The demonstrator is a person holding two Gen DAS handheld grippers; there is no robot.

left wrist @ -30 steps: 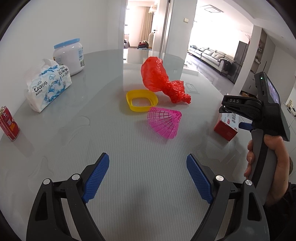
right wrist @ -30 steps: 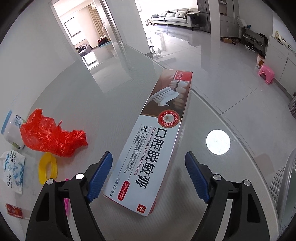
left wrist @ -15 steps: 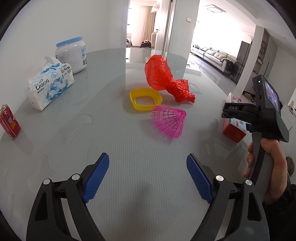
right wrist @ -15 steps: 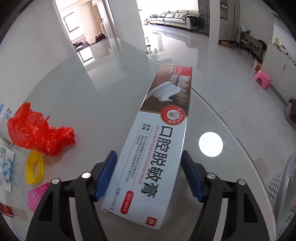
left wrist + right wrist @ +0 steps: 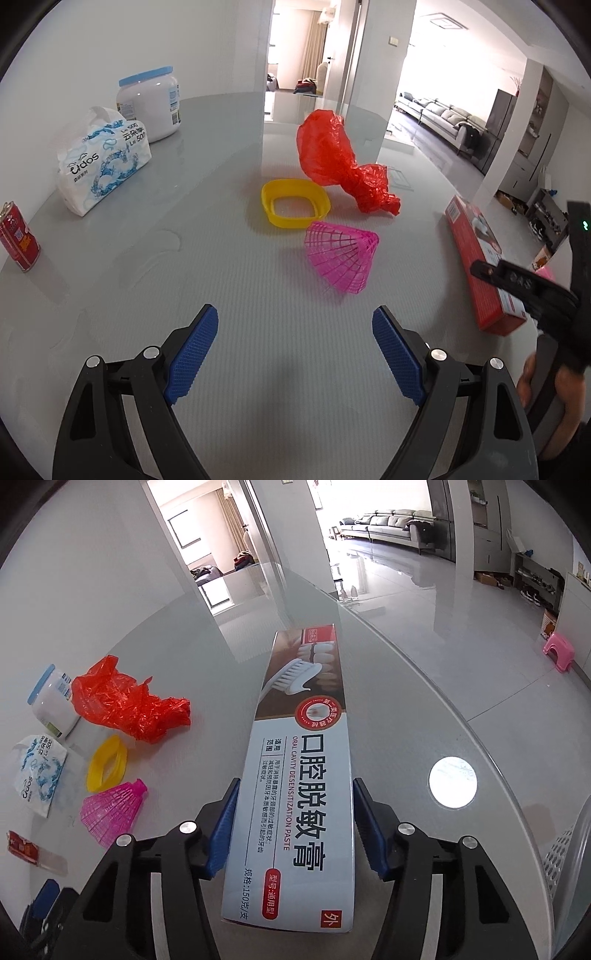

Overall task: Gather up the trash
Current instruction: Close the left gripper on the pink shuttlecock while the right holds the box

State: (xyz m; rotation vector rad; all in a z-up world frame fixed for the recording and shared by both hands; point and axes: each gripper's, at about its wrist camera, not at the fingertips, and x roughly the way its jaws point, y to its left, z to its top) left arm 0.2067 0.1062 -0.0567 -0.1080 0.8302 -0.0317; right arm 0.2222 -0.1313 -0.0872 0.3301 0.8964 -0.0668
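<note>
The right gripper (image 5: 293, 827) has slid forward over the toothpaste box (image 5: 299, 775) since a second ago, and its jaws have just been closing with the box between them! In the right wrist view the blue pads (image 5: 223, 830) now sit flush against both long sides of the carton, low in the centre of the frame, so it looks clamped on the box, which still seems to lie on the glass table (image 5: 406, 701). A white mesh basket (image 5: 565, 845) peeks in at the lower right edge.

Over to the left wrist view: the left gripper (image 5: 295, 350) hangs wide open over bare table at the bottom, holding nothing. The red plastic bag (image 5: 340, 162), yellow ring (image 5: 295, 203) and pink mesh cone (image 5: 341, 254) wait mid-frame, and the box lies at the right edge.

My read: this is the grab on the first piece of trash. Next it calls for a firm squeeze, a level lift, then a carry to the basket, probably the bin.
</note>
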